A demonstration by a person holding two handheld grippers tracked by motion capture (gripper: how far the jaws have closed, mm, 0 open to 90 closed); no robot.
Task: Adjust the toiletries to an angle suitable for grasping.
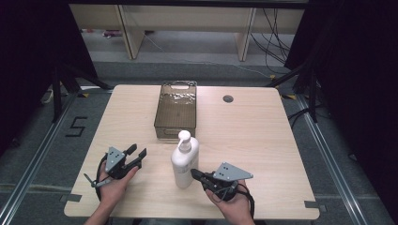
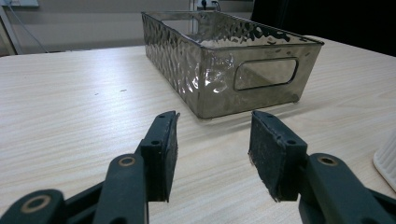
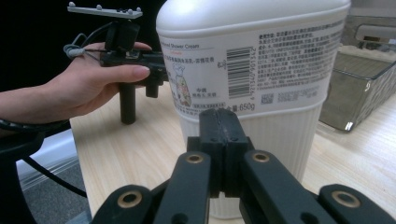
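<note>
A white pump bottle [image 1: 184, 159] of shower cream stands upright on the wooden table [image 1: 253, 140], near its front middle. Just behind it lies a smoky, dimpled plastic bin [image 1: 174, 122], long side running away from me. My left gripper [image 1: 139, 151] rests to the left of the bottle and is open, with nothing between its pads [image 2: 261, 149]; it points at the bin [image 2: 177, 56]. My right gripper [image 1: 195, 174] is shut on nothing, its tips [image 3: 223, 116] close to the bottle's [image 3: 252, 56] lower right side. The left hand [image 3: 93, 84] shows beyond the bottle.
A round cable hole [image 1: 228, 99] sits in the table's far right part. Bare tabletop lies left and right of the bin. Wooden furniture legs [image 1: 131, 37] and loose cables [image 1: 274, 42] are on the floor beyond the far edge.
</note>
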